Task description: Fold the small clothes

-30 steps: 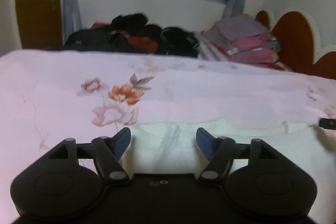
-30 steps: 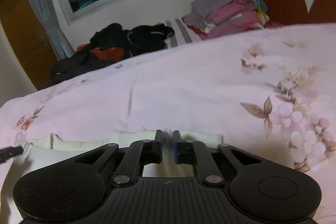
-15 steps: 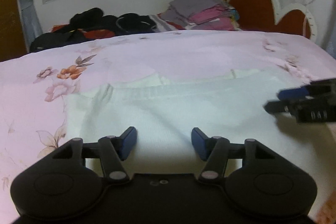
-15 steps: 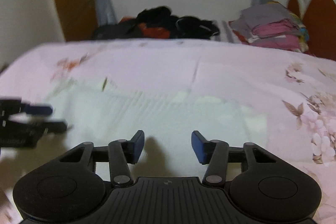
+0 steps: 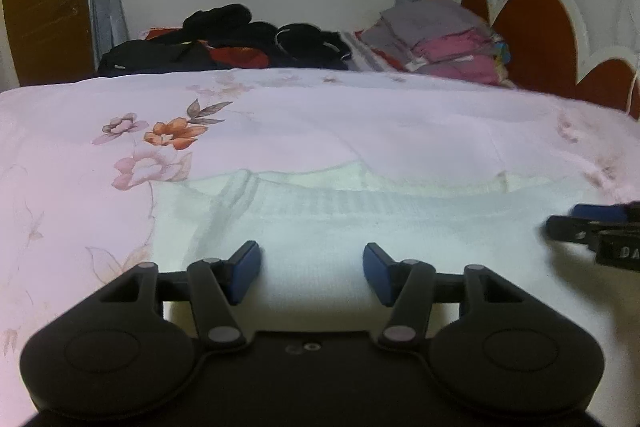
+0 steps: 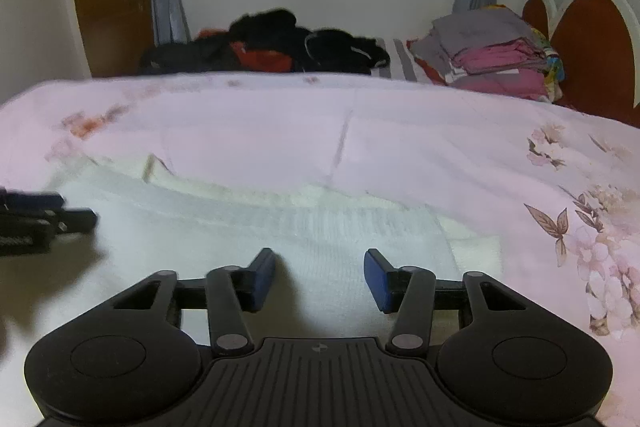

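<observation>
garment: white knit piece (image 5: 360,227) lies flat on the pink floral bedspread (image 5: 280,115), near edge of the bed, right under both grippers; far edge shows a cream layer peeking out (looks like one fold is in, judgement only)
left gripper: left gripper (image 5: 311,269) released, jaws wide apart, nothing between them, hovers over the left part of the cloth; cannot tell if the tips touch it
right gripper: right gripper (image 6: 320,277) also released, jaws spread, empty, over the right part of the cloth near its right edge
cross-view: each gripper shows at the side of the other's view, blurred, so they are near each other over the same garment
step in hand: likely picking the next grab points for another fold
do it well: go to matching points on one edge, left and right, so the fold line comes out straight
grip: pinch all layers at once, not only the top knit (cream under-layer can slip out)
motion: lift low, carry both sides together, lay down without dragging the bedspread
risk: soft bedding wrinkles under the cloth; a jaw may catch the bedspread too
background: dark clothes pile (image 5: 224,43) and folded stack (image 6: 496,55) sit well apart at the far side, not in play
</observation>
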